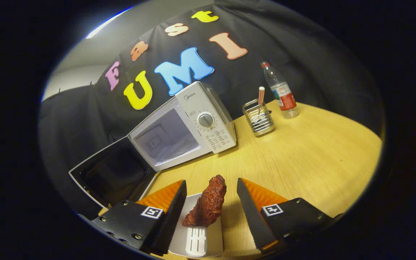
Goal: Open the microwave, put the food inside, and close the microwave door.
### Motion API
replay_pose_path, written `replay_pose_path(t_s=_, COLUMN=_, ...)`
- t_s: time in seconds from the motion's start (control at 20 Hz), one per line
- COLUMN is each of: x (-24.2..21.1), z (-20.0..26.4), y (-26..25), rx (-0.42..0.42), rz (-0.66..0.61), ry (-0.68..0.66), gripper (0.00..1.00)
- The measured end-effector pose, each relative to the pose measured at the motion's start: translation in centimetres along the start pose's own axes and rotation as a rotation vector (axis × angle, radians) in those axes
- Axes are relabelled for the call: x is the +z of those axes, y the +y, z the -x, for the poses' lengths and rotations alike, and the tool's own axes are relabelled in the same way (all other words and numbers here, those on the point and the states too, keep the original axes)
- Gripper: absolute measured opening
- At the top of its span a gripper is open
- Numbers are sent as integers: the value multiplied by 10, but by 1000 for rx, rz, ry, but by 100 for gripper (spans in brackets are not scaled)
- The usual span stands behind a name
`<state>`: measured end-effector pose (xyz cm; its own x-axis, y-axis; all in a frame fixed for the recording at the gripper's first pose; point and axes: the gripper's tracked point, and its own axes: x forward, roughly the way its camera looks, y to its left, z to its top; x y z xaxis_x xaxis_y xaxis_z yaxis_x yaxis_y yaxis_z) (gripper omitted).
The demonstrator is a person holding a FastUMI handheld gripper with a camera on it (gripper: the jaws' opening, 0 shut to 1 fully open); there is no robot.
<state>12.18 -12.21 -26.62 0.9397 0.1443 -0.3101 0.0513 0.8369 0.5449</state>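
Gripper view shows the gripper [211,187] with fingers spread apart, touching nothing. Between them a reddish-brown piece of food [208,204] lies on a white plate [208,238] on the wooden surface [302,159]. Beyond stands the white microwave [193,126], its door [112,175] swung wide open.

The gripper [211,187] has two wedge-shaped fingers standing apart, each with a serrated inner edge. Behind each finger sits a black angular block bearing a square black-and-white marker tag and small round screws along its outer face.
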Motion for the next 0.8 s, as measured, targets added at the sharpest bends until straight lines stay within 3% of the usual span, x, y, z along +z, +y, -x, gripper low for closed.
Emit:
replay_pose_path(t_s=0.05, x=-1, z=-7, y=0, rx=20, rz=-34, ry=5, gripper=72)
replay_pose_path(t_s=0.15, x=-1, z=-15, y=-2, rx=45, rz=-114, ry=18, gripper=26)
replay_pose_path(t_s=0.2, x=0, z=-13, y=1, rx=51, rz=-151, ry=23, gripper=27)
replay_pose_path(t_s=0.3, x=6, z=-10, y=6, rx=100, rz=-238, ry=17, gripper=15)
replay_pose_path(t_s=0.8, x=50, z=2, y=55, rx=136, rz=-252, ry=-48, gripper=14)
